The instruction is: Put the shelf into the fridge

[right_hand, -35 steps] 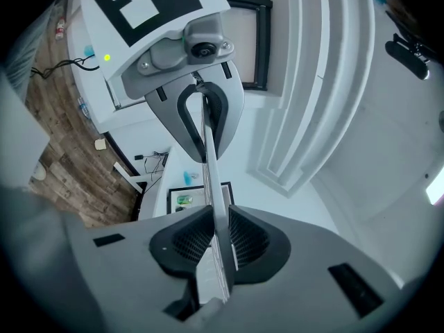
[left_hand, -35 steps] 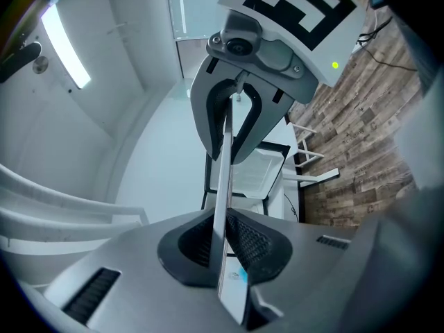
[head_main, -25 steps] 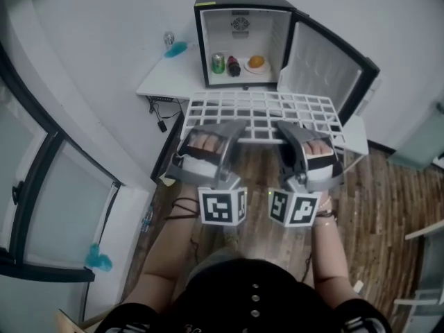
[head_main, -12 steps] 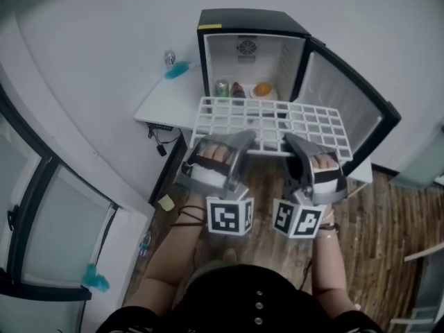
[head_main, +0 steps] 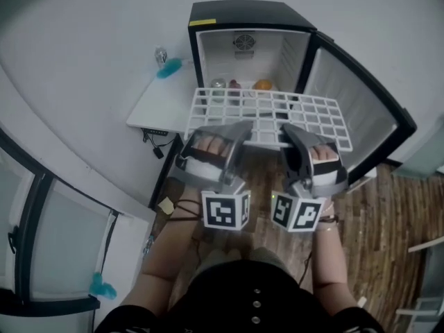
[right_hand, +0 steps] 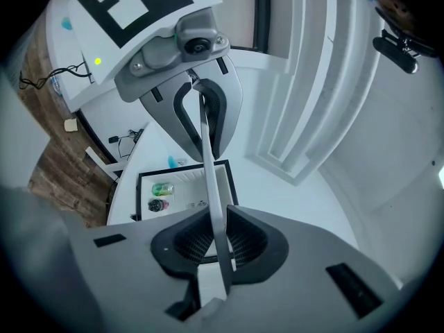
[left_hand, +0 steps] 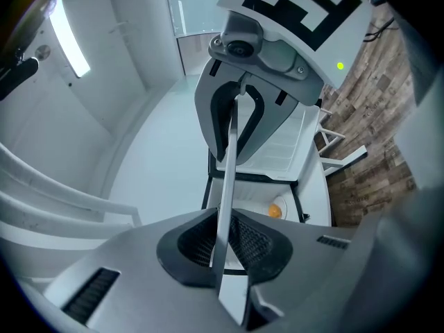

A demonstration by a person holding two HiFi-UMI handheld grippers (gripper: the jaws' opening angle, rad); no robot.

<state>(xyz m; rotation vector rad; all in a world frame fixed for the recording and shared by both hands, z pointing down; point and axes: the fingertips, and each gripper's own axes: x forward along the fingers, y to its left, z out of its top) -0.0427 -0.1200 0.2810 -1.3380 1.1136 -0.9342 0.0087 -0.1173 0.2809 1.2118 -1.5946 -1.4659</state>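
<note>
- The shelf (head_main: 270, 113) is showing smooth, white-coated wire.
- The fridge (head_main: 243, 11) is looking faintly glossy black outside and smooth white plastic inside.
- The floor (head_main: 395, 207) is showing worn wood planks.
- The left hand-held gripper (left_hand: 222, 245) and right hand-held gripper (right_hand: 215, 245) are showing matt grey plastic with dark ribbed pads (left_hand: 253, 241).

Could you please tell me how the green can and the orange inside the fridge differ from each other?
The can is green and cylindrical; the orange is orange and round. In the head view, the can stands at the left of the fridge floor and the orange at the right. The orange lies on a white plate, while the can stands straight on the floor. Both sit at the bottom of the open fridge.
</note>
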